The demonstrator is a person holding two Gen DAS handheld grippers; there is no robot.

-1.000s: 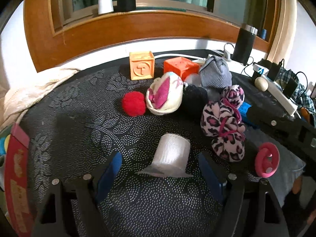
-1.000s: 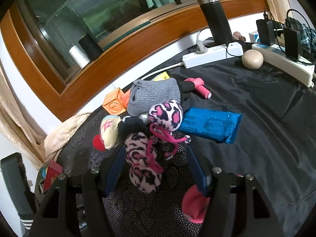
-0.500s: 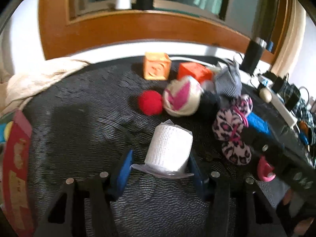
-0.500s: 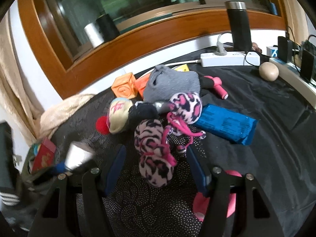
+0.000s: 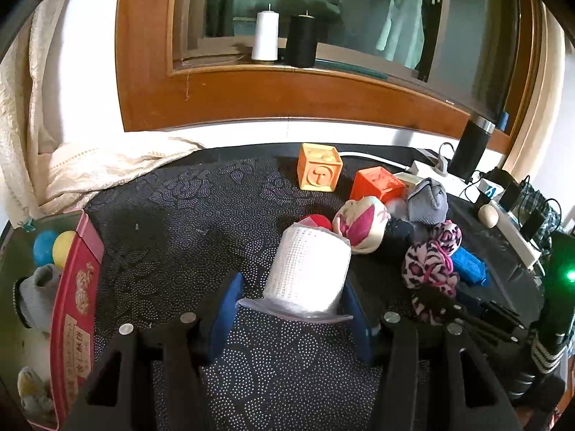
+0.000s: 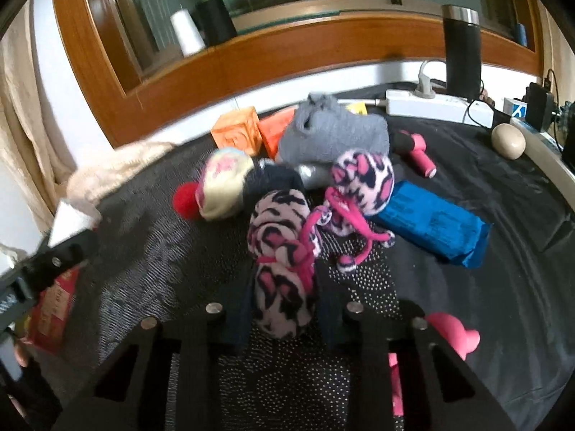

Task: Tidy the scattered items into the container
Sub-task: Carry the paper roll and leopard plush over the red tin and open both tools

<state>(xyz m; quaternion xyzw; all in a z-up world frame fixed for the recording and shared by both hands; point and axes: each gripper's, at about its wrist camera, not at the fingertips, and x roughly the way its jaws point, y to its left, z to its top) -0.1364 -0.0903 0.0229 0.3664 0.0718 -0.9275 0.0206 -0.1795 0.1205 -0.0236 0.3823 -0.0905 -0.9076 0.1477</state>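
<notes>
Left gripper (image 5: pixel 293 309) hugs white roll (image 5: pixel 307 273); right gripper (image 6: pixel 284 314) closing on spotty sock (image 6: pixel 282 273) nr red box (image 5: pixel 77 287), soft & may slip out

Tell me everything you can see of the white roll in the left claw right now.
The white roll is a short cylinder of woven, gauze-like mesh in clear plastic wrap, whose sealed edge flares out at the near end. It lies tilted, far end raised, gripped on both sides by the blue pads of the left claw, apparently lifted off the dotted black mat. It hides part of the red ball behind it.
</notes>
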